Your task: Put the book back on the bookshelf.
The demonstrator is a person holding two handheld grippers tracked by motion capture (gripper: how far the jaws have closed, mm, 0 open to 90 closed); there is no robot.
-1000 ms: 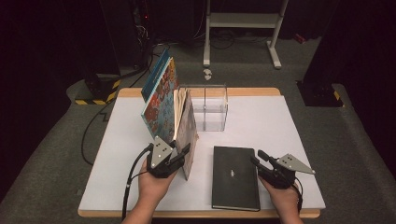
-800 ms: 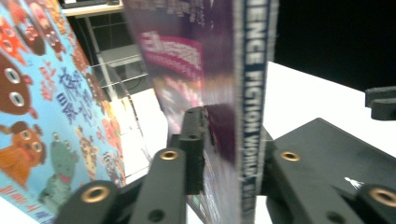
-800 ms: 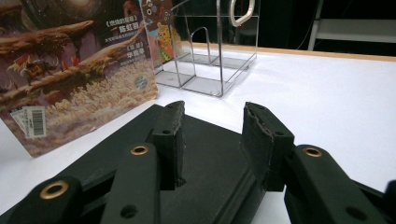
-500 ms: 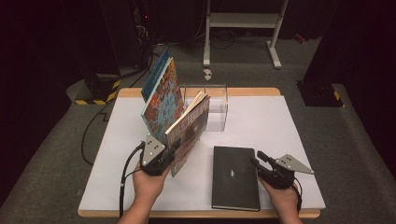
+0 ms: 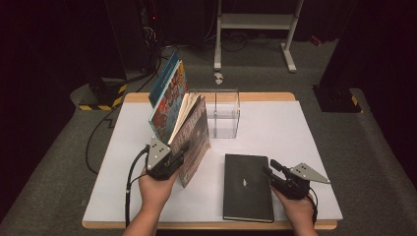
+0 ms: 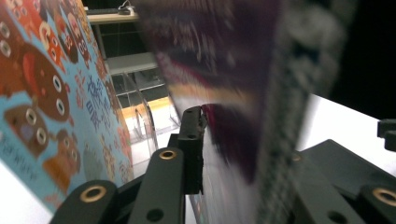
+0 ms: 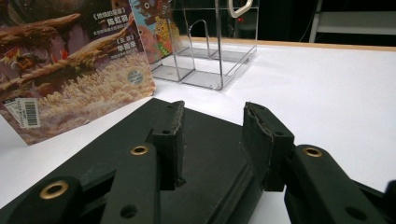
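A purple-and-tan covered book (image 5: 195, 140) stands tilted on the white table (image 5: 295, 132), pages fanned, its top leaning toward a blue picture book (image 5: 166, 93). My left gripper (image 5: 181, 151) is shut on its lower left edge. In the left gripper view the blurred cover (image 6: 224, 56) sits between the jaws of that gripper (image 6: 240, 140), which have just been opening slightly. A black book (image 5: 247, 189) lies flat at the front. My right gripper (image 5: 269, 168) hovers open over its right edge, pads (image 7: 170, 135) apart above the black cover (image 7: 210, 161).
A clear acrylic rack (image 5: 223, 112) stands mid-table behind the books, with the blue picture book (image 7: 156, 28) propped at its left side. The rack (image 7: 210, 56) has empty slots. Bare tabletop stretches to the right. Cables and a metal stand lie on the floor beyond.
The left gripper has tipped the purple-covered book from nearly upright to a lean toward the right and the rack. The right gripper and black book have stayed put.
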